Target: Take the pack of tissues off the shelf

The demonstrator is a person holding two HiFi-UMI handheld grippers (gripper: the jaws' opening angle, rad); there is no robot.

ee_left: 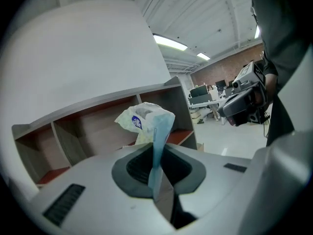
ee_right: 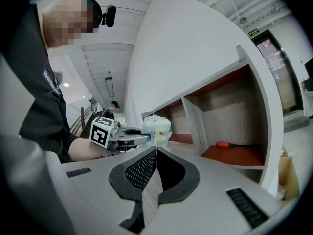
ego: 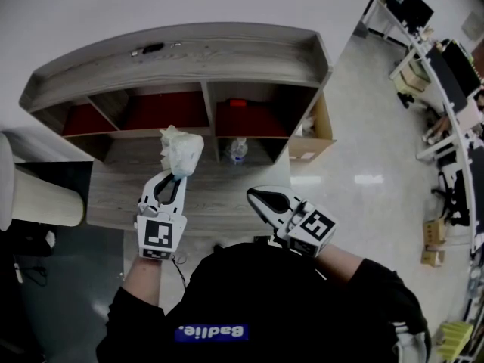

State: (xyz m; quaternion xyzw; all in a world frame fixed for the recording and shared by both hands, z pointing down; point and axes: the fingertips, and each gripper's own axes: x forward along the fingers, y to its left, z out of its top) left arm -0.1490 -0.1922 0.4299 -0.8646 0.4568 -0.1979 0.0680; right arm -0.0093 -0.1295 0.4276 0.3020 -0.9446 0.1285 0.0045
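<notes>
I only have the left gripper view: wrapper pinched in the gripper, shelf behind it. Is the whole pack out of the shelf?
Observer: It looks so. In the right gripper view the pack of tissues hangs from the left gripper in open air, in front of the shelf openings and not inside one.
Operator: I can see my right gripper off to the side, but not its jaws. Is it carrying anything?
Observer: No. The right gripper has its jaws together with nothing between them.
</notes>
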